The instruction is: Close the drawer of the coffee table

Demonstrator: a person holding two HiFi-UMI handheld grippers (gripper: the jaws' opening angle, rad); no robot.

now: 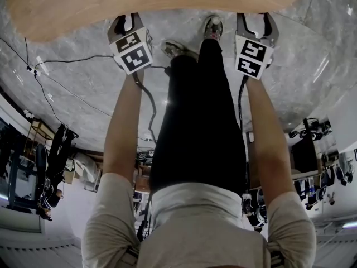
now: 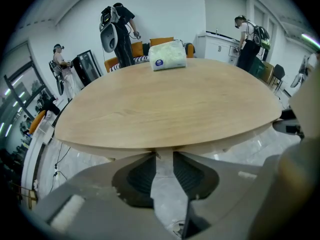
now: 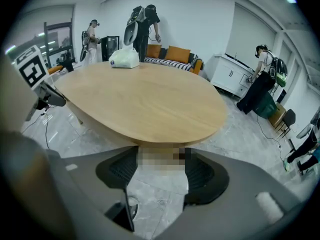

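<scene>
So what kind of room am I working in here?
Likely an office lounge used for recording: a sofa with orange cushions, white counter cabinets, and other people wearing backpack rigs beyond the wooden coffee table.

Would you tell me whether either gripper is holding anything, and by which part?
Nothing is held: the left gripper and right gripper both have their jaws apart, with nothing gripped between them.

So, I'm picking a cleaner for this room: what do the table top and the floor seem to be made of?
The table top looks like light wood or a wood-look laminate with a matt finish: faint grain streaks show and there is hardly any glare. The floor looks like polished grey marble or marble-look tile: it has pale veins and bright reflections of the lights.
</scene>
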